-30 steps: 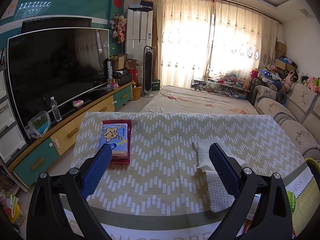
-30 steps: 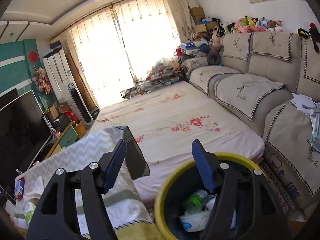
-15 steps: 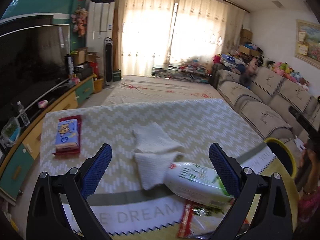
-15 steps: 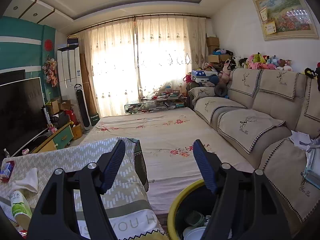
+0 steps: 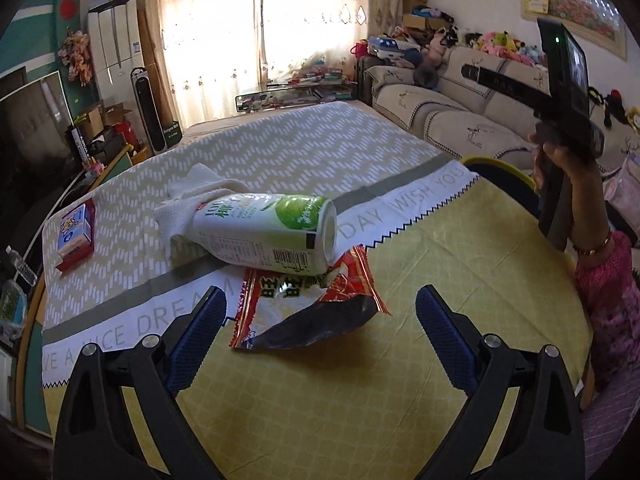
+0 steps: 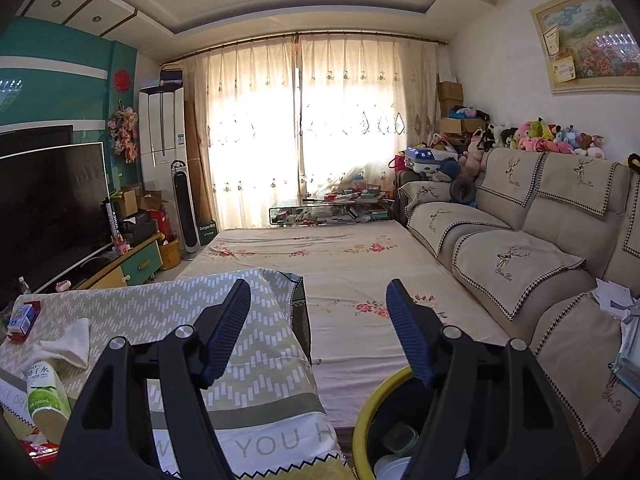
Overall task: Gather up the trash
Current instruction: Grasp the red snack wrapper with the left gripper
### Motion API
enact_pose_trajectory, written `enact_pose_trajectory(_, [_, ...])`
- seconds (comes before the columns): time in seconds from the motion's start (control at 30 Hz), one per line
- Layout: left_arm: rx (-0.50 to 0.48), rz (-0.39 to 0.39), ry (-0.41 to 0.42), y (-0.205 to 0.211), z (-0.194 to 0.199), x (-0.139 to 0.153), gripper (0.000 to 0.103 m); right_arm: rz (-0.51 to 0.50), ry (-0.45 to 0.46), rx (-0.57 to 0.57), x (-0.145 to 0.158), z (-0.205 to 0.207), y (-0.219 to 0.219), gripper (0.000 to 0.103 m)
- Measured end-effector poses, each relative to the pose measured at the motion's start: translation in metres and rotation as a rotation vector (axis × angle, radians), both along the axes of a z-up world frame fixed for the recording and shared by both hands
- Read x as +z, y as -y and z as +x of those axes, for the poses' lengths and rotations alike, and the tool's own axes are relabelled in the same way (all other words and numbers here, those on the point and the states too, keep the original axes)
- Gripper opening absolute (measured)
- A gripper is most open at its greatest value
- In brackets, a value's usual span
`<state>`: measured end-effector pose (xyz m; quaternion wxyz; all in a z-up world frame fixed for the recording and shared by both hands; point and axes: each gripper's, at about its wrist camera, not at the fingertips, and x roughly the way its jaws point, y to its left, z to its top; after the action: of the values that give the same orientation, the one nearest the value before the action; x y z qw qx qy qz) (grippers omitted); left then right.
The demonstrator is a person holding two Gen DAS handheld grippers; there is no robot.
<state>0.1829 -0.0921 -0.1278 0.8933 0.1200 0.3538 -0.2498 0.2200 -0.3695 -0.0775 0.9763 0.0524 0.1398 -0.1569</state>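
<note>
A: Wrapper (image 5: pixel 308 312), red and crumpled, lies on the yellow part of the tablecloth (image 5: pixel 440 280), just ahead of the left gripper (image 5: pixel 320 320). Its long axis runs from about seven o'clock to one o'clock in the left wrist view, dark open end toward the near edge.

B: And the bottle (image 5: pixel 268 236)?

A: On its side, resting on the wrapper's far end. Its long axis runs nine to three, flat base toward three o'clock, neck end against the white cloth (image 5: pixel 192 196) at ten o'clock.

B: Jaws?

A: Left jaws stand wide apart with nothing gripped; the wrapper sits ahead, between their lines. The right gripper (image 6: pixel 320 328) is also spread and empty, held up off the table's three-o'clock edge.

B: The bin (image 6: pixel 384 420)?

A: Yellow-rimmed, on the floor just beyond that edge, below the right gripper, with some trash inside. A tissue pack (image 5: pixel 74 232) lies at nine o'clock, well apart from the wrapper.
</note>
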Motion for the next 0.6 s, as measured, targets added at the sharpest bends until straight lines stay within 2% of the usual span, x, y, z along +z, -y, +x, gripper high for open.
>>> enact_pose_trajectory(0.07, [-0.002, 0.023, 0.002, 0.004, 0.004, -0.004, 0.088, -0.002, -0.005, -0.001, -0.001, 0.0, 0.0, 0.067])
enact_pose_trajectory(0.13, [-0.01, 0.04, -0.007, 0.008, 0.009, -0.008, 0.078, -0.001, -0.015, 0.0, -0.001, 0.002, 0.0, 0.067])
enact_pose_trajectory(0.27, [-0.01, 0.069, -0.033, 0.014, 0.022, -0.015, 0.069, -0.002, -0.023, 0.005, -0.002, 0.004, 0.002, 0.067])
enact_pose_trajectory(0.37, [-0.022, 0.08, -0.061, 0.018, 0.028, -0.022, 0.055, -0.001, -0.024, 0.008, -0.003, 0.004, 0.001, 0.067])
enact_pose_trajectory(0.43, [-0.037, 0.087, -0.077, 0.021, 0.028, -0.025, 0.04, -0.002, -0.024, 0.01, -0.004, 0.005, 0.001, 0.067])
enact_pose_trajectory(0.53, [-0.055, 0.093, -0.085, 0.025, 0.024, -0.028, 0.024, -0.003, -0.027, 0.01, -0.005, 0.006, 0.0, 0.067])
enact_pose_trajectory(0.6, [-0.058, 0.095, -0.081, 0.026, 0.022, -0.027, 0.016, -0.003, -0.029, 0.011, -0.005, 0.006, -0.001, 0.067])
